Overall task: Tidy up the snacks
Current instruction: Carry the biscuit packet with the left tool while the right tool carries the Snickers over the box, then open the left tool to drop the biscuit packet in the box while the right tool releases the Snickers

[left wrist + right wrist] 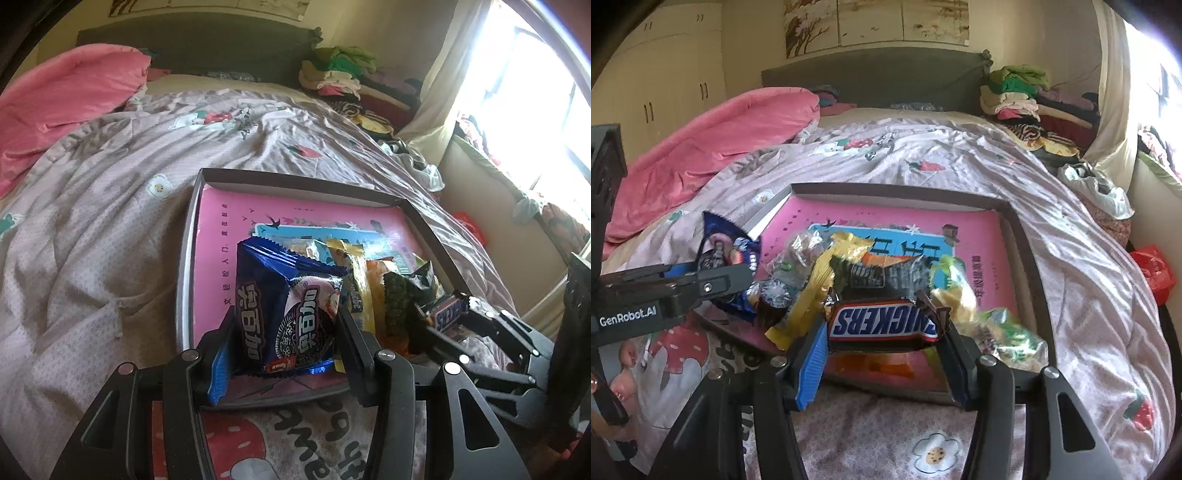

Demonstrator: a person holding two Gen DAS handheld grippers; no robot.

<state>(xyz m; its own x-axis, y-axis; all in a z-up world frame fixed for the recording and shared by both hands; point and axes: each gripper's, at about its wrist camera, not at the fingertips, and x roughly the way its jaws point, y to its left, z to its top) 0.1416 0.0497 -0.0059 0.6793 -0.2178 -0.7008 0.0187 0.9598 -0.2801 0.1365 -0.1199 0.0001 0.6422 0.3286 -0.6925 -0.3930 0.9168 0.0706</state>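
Observation:
A shallow grey tray with a pink printed bottom (212, 236) lies on the bed, also in the right wrist view as the tray (979, 232). My left gripper (284, 332) is shut on a blue cookie packet (288, 306), held over the tray's near left part. My right gripper (884, 332) is shut on a Snickers bar (886, 321), held crosswise above the tray's near edge. The bar (448, 314) and right gripper (454, 314) show at the right of the left wrist view. A heap of several wrapped snacks (827, 273) lies in the tray behind both.
The tray rests on a rumpled lilac quilt (110, 221) with strawberry prints. A pink blanket (713, 147) lies at the far left. Piled clothes (1015, 92) sit at the headboard's right. A white plastic bag (1097, 184) and a red bag (1154, 273) lie at the bed's right side.

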